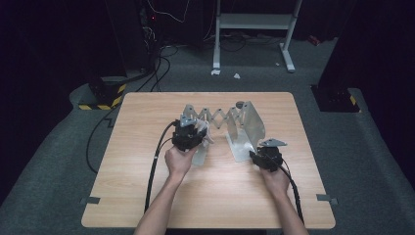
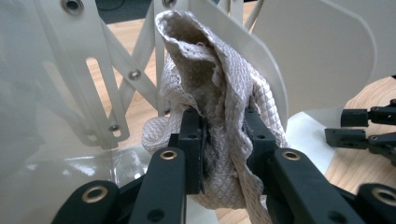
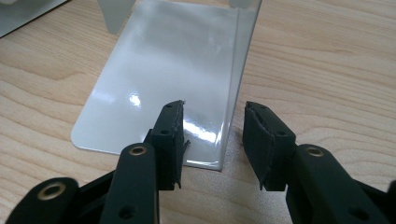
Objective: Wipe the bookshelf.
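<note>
A metal expanding rack [image 1: 220,117] with scissor links [image 2: 107,88] stands at the middle of the wooden table [image 1: 147,196]. My left gripper [image 2: 223,119] is shut on a beige quilted cloth [image 2: 205,79] and holds it up against the rack's left end plate [image 1: 199,155]; in the high view the gripper [image 1: 198,133] sits beside that plate. My right gripper [image 3: 212,112] is open, its jaws straddling the near bottom corner of the right end's upright wall [image 3: 240,70], whose flat foot [image 3: 154,79] lies on the table. In the high view it [image 1: 258,154] is at the foot's near edge.
The right gripper's fingers [image 2: 350,136] show at the right of the left gripper view. Black cables [image 1: 156,161] trail back over the table's near edge. A white frame [image 1: 254,22] and dark equipment with striped tape [image 1: 105,95] stand on the floor beyond.
</note>
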`<state>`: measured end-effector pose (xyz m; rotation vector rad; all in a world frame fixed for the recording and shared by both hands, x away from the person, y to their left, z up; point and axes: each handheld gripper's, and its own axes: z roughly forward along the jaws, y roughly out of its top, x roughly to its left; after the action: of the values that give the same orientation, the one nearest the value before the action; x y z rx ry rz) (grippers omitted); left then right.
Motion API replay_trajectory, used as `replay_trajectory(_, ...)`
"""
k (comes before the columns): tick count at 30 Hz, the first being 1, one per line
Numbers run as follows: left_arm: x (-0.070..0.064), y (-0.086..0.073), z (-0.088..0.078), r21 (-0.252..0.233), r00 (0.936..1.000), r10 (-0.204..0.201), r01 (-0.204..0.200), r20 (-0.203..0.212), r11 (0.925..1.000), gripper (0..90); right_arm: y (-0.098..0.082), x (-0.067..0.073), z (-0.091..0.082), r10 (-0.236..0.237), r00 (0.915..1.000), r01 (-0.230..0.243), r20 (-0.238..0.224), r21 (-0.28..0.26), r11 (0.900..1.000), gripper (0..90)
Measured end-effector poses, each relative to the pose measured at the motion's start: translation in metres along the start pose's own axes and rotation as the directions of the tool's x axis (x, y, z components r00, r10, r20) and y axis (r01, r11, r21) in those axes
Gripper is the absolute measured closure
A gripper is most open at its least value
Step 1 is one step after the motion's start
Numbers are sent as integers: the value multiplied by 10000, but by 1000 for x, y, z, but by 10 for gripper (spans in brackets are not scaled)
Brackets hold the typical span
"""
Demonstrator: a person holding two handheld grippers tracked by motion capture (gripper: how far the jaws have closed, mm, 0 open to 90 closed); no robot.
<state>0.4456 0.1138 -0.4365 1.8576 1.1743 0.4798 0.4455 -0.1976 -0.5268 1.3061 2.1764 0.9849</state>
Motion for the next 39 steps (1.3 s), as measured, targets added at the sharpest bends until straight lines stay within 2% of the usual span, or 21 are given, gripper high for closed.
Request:
replay_trajectory(6, 0, -8, 7, 315, 9997, 176, -171, -158, 9994, 736, 0, 0, 0, 1, 10000, -1, -2, 1, 10000, 586)
replay_trajectory(15, 2, -18, 18, 738, 9999, 54, -42, -157, 9973, 736, 0, 0, 0, -16, 10000, 16, -6, 2, 10000, 592)
replay_trajectory(20, 5, -24, 26, 960, 9998, 15, 4, -203, 9954, 735, 0, 2, 0, -181, 9998, 181, -129, -20, 9998, 648)
replay_trajectory(29, 8, -32, 35, 1419, 9997, -37, 69, -228, 9899, 735, -1, 2, -1, -94, 9999, 94, -66, -29, 10000, 681)
replay_trajectory(32, 8, -33, 36, 1429, 9998, -68, 98, -213, 9897, 735, -1, 2, -1, -109, 9999, 109, -68, -33, 9999, 683)
replay_trajectory(39, 7, -27, 27, 1043, 9999, -76, 86, -93, 9945, 735, -1, 2, -1, -120, 9999, 119, -72, -33, 9999, 683)
